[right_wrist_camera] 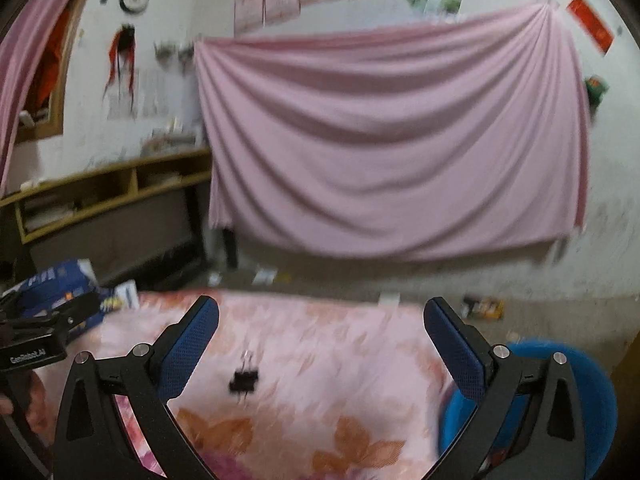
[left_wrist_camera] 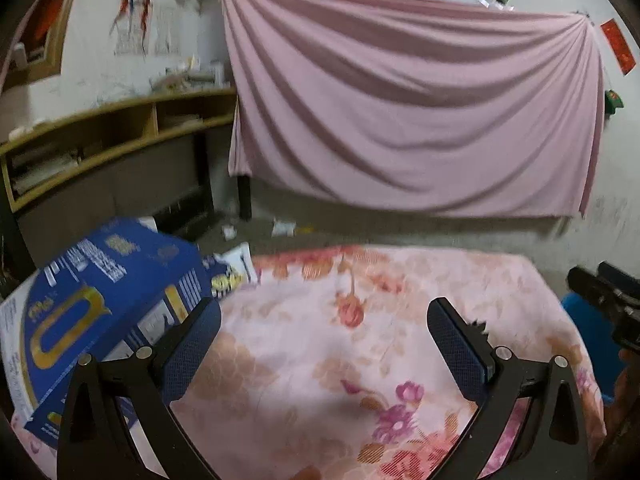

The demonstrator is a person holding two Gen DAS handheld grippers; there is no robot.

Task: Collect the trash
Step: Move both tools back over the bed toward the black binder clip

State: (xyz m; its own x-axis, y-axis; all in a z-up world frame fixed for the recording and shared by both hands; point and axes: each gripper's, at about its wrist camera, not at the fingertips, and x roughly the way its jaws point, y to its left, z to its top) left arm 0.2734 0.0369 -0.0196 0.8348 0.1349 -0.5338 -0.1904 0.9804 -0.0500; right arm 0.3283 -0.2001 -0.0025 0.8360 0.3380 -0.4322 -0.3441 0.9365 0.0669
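Scene: a table draped in a floral cloth filled the lower half of both views, with a pink sheet hung on the wall beyond at 12 o'clock.

Left gripper: its fingers stood wide apart over bare cloth, nothing between them.

Right gripper: spread as wide as it goes and empty — the pads clear of everything.

Binder clip: a small black clip lay on the cloth between the right gripper's fingers in the picture, but lower and nearer the camera than the tips, toward 6 o'clock; blurred, its wire handles seemed to point away.

Blue box: a printed carton at 9 o'clock of the left gripper, tilted, its near face just behind the left finger; whether they touched I could not tell.

Blue bin: a round blue container sat off the table edge at 4 o'clock in the right view — likely where trash goes.

Floor litter: pale scraps lay on the floor past the table, near 11 o'clock.

Handling, clip: probably light, hard, and small enough to skid on the cloth; best pinched across its black body, not the springy wires.

Handling, box: likely light cardboard, stiff along edges but crushable on broad faces; take it across a narrow side, with gentle squeeze.
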